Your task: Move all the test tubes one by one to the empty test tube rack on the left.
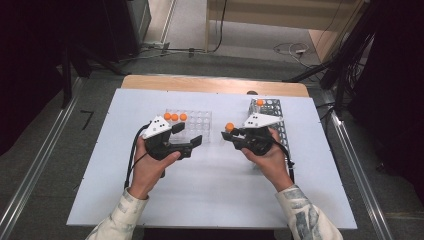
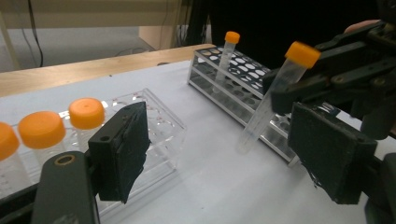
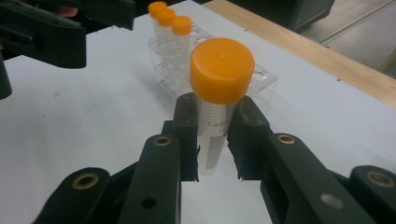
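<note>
Nearest us, two sleeved forearms come in from the bottom edge of the high view, each hand carrying a black two-jaw gripper over the white tabletop (image 1: 210, 190). The right gripper (image 3: 212, 135) has its jaws clamped on a clear plastic tube with an orange screw cap (image 3: 219, 84), held just below the cap, between the two racks. The left gripper (image 1: 187, 137) hangs with its jaws spread wide and nothing between them, just in front of the clear plastic rack (image 1: 197, 120).

We judge the step to be carrying this tube to the clear rack, where three orange-capped tubes (image 1: 175, 117) already stand in a row. To do it well, we bring the tube upright, centre its tip over a free hole beside the row, lower it straight, and release only once it is seated.

Farther off stands the grey perforated metal rack (image 1: 272, 112) with one orange-capped tube (image 1: 260, 102).

The faint lettering on the held tube is too blurred to read, and its contents cannot be made out.
</note>
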Motion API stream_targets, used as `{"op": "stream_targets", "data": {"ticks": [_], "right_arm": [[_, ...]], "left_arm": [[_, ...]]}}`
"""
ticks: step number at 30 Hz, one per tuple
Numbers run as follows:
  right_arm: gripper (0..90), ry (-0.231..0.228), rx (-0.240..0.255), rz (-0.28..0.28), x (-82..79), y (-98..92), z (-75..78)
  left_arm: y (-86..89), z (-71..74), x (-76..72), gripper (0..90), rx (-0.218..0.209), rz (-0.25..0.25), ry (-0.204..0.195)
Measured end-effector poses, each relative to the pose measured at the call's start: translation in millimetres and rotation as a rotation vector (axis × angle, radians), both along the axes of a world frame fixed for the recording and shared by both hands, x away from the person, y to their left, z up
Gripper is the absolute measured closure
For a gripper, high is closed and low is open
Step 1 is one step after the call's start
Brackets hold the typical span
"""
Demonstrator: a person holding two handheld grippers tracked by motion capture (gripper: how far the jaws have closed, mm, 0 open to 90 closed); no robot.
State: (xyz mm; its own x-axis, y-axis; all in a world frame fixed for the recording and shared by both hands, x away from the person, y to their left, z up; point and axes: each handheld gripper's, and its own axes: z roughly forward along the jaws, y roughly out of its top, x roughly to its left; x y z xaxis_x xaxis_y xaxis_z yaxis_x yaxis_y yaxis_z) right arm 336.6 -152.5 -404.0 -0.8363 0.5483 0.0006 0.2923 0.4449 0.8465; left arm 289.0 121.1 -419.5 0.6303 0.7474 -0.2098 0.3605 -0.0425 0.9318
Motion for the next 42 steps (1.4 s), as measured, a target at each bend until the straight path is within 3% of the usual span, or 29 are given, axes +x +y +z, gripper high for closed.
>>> {"op": "stream_targets", "data": {"ticks": [10, 18, 42], "right_arm": [[71.8, 0.026, -0.038, 0.066, -7.2, 31.0, -18.2], [71.7, 0.027, -0.042, 0.115, -13.8, 50.4, -22.5], [71.8, 0.033, -0.032, 0.143, -18.2, 59.7, -19.2]], "left_arm": [[-11.7, 2.1, -5.8, 33.7, -0.005, -0.079, -0.023], [-15.2, 0.3, -6.2, 38.6, 0.016, -0.096, -0.037], [-16.5, -2.3, -6.5, 66.7, 0.056, -0.132, -0.056]]}}
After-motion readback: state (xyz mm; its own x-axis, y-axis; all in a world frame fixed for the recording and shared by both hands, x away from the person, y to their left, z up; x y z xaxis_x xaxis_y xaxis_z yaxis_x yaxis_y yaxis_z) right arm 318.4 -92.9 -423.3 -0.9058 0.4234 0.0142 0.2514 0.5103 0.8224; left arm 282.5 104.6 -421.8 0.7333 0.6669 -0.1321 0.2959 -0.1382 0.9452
